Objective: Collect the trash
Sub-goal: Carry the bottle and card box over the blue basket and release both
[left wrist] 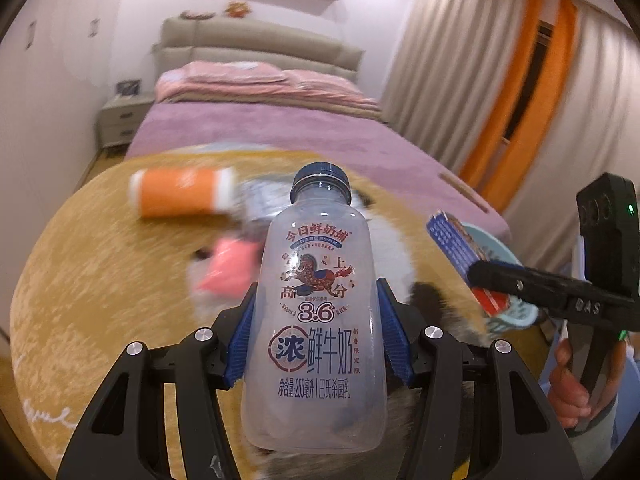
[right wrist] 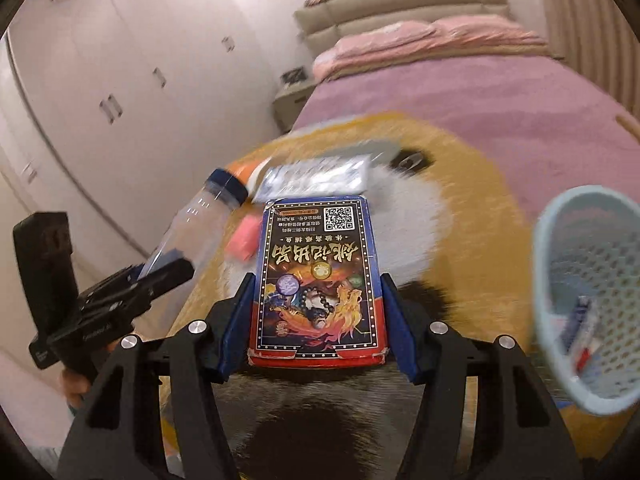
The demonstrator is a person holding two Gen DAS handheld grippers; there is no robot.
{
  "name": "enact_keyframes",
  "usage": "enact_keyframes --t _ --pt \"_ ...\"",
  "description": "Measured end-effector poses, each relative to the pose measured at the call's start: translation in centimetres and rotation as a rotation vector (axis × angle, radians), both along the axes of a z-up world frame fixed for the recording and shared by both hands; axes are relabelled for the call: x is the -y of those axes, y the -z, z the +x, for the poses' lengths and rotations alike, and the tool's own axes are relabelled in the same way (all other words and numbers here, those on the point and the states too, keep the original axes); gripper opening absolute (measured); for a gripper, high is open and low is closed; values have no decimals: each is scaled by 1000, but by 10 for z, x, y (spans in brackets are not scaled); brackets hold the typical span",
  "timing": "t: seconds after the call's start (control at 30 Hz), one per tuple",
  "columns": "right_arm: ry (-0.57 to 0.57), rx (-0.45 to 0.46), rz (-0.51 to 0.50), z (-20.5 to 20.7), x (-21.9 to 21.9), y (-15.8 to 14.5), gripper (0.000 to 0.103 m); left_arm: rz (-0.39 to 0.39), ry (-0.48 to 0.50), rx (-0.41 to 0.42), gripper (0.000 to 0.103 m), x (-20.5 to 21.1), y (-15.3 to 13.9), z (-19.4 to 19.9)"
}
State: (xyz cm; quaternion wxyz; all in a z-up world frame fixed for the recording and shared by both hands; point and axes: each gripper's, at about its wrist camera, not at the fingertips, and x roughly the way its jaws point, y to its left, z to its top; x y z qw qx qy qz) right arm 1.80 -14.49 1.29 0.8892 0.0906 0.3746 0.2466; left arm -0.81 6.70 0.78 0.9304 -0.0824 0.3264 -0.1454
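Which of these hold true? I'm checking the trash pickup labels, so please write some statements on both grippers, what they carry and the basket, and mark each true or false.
1. The left gripper grips a clear plastic milk bottle with a blue cap. True.
2. The right gripper is empty. False: it clamps a flat blue and red printed box.
3. The pale blue perforated plastic basket already holds some items. True.
4. The orange and white cylinder sits inside the basket. False: it lies on the round furry rug.
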Motion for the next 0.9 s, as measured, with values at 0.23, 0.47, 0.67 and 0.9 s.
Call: enact_keyframes --t 0.23,0.47,0.67,0.9 --pt "223 103 -26 -15 69 -27 57 10 156 47 54 82 -24 18" --pt "440 112 -51 -13 137 -24 57 14 286 39 54 166 -29 47" --pt "576 70 -73 -6 184 -4 57 -4 365 -31 54 221 -11 80" --pt "681 -49 -48 12 227 36 57 -8 406 -117 54 259 15 96"
